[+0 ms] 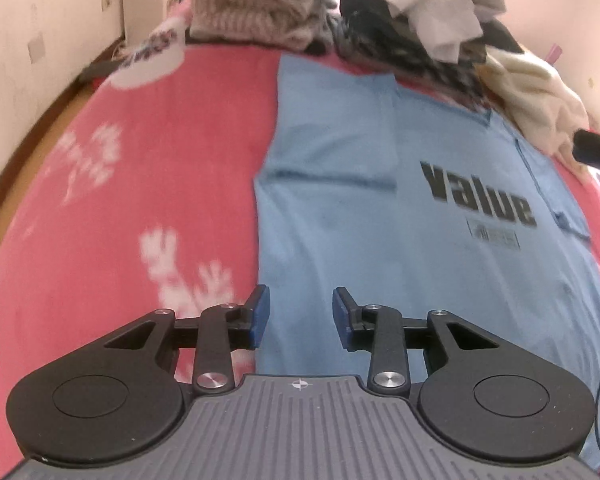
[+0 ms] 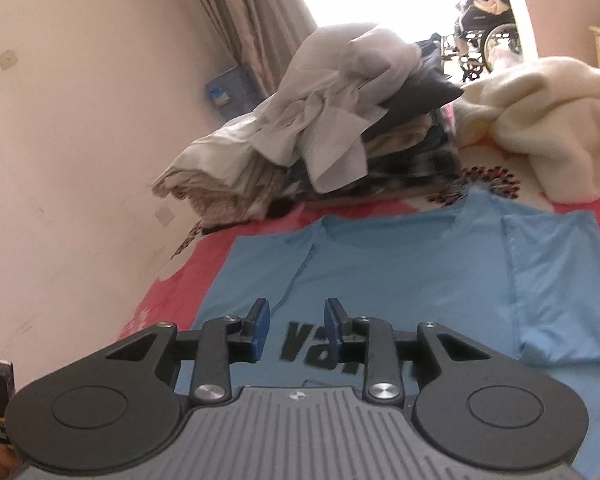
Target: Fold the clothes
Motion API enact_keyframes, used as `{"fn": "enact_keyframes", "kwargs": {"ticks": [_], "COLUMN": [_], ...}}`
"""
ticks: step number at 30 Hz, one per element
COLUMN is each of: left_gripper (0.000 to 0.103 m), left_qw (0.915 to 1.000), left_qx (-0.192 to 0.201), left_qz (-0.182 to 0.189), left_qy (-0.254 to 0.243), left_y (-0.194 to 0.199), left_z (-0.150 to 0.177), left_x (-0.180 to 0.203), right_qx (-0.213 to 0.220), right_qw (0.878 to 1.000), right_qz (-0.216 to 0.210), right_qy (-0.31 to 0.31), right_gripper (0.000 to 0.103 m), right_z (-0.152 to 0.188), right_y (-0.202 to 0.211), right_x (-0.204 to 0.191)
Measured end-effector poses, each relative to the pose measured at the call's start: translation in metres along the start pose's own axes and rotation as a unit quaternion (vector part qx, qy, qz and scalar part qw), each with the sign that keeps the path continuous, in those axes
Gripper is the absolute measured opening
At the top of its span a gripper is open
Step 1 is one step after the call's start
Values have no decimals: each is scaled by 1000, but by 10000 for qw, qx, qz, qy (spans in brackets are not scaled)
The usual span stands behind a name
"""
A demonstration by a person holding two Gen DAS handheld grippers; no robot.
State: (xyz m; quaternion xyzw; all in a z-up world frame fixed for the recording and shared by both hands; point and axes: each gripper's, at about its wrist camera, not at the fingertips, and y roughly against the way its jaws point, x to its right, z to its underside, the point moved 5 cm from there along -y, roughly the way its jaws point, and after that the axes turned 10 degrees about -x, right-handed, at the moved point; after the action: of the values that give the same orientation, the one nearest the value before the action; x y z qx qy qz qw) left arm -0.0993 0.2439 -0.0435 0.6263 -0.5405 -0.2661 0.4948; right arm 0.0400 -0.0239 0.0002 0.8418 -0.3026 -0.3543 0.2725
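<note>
Presently listed, left to right: pink floral bedspread (image 1: 120,200); light-blue "value" T-shirt (image 1: 340,220) lying flat on the bed, sleeves folded in. Soft, light, limp; probably best pinched at hem or shoulder edges. Left claw (image 1: 300,314) and right claw (image 2: 293,326) both released, empty. Heaped laundry pile (image 2: 320,140) behind; wall, curtain.
</note>
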Motion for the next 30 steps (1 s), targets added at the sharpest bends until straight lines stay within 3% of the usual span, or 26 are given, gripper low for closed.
{"fn": "enact_keyframes", "kwargs": {"ticks": [5,10,18,25,30], "left_gripper": [35,35,35,35,35], "left_qw": [9998,9994,9940,9934,9903], "left_qx": [-116,-89,214,470,413], "left_qz": [124,315,970,892,1149], "left_qy": [72,105,448,556,658], "left_y": [3,6,-10,-30,-36], "left_z": [22,24,-15,-44,-38], "left_x": [-3,-10,-26,-38,-47], "right_qx": [-83,-122,-338,-482,-531], "right_qw": [9999,9998,9990,9983,9980], "right_qz": [-94,-141,-176,-186,-217], "right_qy": [7,-76,-237,-269,-278], "right_gripper": [34,39,40,41,41], "right_z": [6,7,12,14,15], "right_y": [-4,-9,-25,-36,-39], "right_x": [-14,-17,-16,-16,-17]}}
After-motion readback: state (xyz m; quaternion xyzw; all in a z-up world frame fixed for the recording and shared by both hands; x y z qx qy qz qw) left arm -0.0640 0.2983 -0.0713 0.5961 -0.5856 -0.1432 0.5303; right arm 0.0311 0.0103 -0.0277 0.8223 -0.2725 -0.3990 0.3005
